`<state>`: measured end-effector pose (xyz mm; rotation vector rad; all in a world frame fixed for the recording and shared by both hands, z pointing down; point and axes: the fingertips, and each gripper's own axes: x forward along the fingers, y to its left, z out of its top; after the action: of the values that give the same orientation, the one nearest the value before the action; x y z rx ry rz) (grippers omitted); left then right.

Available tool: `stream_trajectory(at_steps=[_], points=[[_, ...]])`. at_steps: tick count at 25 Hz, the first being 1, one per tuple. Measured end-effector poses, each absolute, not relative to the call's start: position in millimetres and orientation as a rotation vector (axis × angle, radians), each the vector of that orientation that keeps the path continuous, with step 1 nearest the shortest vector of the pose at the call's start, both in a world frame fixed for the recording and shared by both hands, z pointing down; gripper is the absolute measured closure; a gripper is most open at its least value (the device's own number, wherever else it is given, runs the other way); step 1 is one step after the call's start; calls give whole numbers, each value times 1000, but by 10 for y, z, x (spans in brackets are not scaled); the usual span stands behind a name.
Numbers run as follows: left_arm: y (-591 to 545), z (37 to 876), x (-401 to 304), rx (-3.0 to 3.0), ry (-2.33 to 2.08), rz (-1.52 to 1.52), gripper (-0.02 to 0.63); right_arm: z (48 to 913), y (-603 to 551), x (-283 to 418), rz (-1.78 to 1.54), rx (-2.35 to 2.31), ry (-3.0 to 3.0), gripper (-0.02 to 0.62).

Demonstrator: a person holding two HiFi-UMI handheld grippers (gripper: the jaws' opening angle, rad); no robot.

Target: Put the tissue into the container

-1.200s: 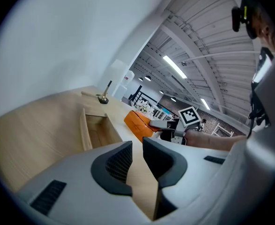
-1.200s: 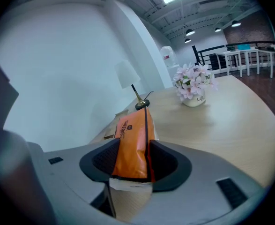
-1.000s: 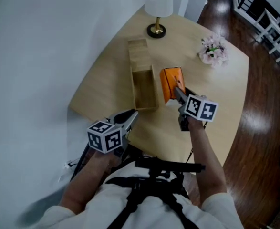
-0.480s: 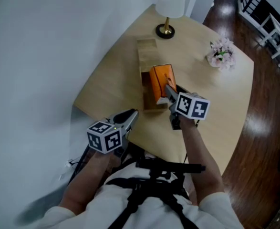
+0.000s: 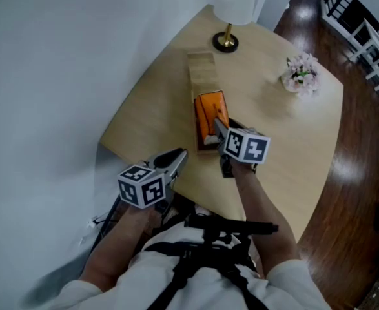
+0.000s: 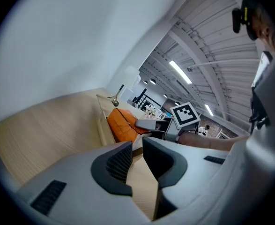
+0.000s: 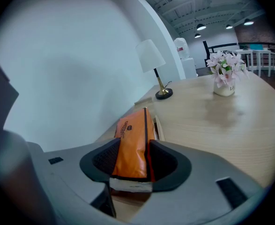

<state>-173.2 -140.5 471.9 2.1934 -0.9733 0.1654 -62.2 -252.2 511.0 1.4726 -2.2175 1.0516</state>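
The right claw [image 5: 218, 126] is clamped on the orange plastic-wrapped tissue pack [image 5: 208, 112]. In the right gripper view its two dark pads press the pack's long sides, and the pack's white near end sticks out between them. It holds the pack lengthwise over the near half of the long, open-topped pale wooden container [image 5: 201, 70], which lies on the light wooden counter [image 5: 157, 115] and runs from near to far. The pack sits between the container's side walls, tilted a little. Whether its underside touches the container's floor cannot be told.

The left claw [image 5: 176, 157] hangs over the counter's near left edge, well apart from the container. Its jaws stand only a narrow gap apart, with nothing between them but bare counter.

At the far end of the container stands a lamp with a white shade and a brass base [image 5: 226, 42]. Far right on the counter is a small white vase of pale pink flowers [image 5: 300, 73], well apart from everything else.
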Motion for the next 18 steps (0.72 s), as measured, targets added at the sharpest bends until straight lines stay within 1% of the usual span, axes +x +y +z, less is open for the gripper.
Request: stream_trajectory(at_steps=[8, 18], points=[[-1375, 4748, -1785, 2180, -967, 165, 552, 5504, -2518, -696, 1088, 1482, -2064, 399], [-1359, 4786, -1783, 2173, -934, 150, 552, 5650, -2527, -791, 1113, 1367, -1968, 344]])
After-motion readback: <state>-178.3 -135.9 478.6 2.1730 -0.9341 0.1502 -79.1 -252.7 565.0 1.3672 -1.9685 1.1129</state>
